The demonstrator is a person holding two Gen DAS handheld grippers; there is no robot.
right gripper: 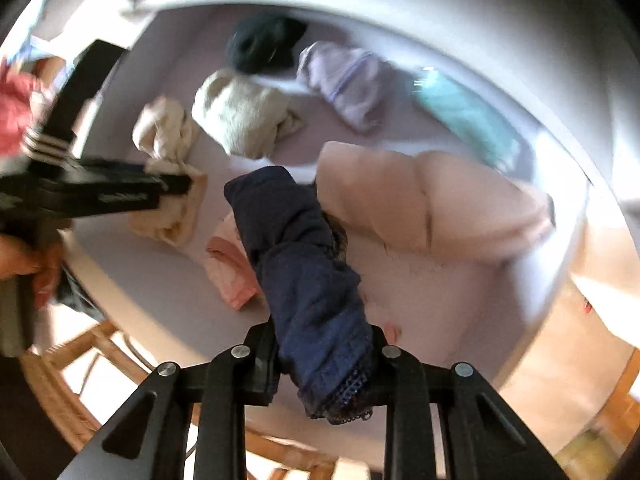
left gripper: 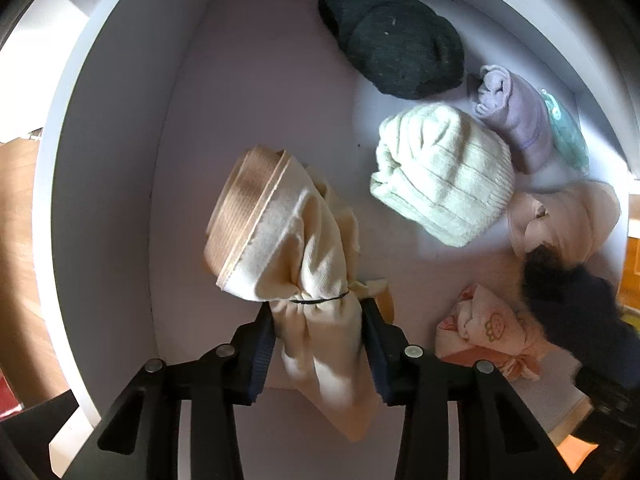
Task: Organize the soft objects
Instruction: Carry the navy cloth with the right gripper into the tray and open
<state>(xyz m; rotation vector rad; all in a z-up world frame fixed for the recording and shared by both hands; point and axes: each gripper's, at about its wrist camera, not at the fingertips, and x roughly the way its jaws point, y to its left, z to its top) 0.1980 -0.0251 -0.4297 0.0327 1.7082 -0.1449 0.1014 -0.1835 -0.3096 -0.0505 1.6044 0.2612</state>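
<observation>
Two grips: left gripper pinching ribbed cream garment; right gripper pinching lace-edged navy cloth.

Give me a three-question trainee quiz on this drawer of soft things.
1. True or false: the left hand-held gripper grips the cream garment.
2. The right hand-held gripper holds which: A pale green knit, B navy lace garment, C lilac roll?
3. What colour is the item at the drawer's far end?

Key: 1 true; 2 B; 3 dark green.
</observation>
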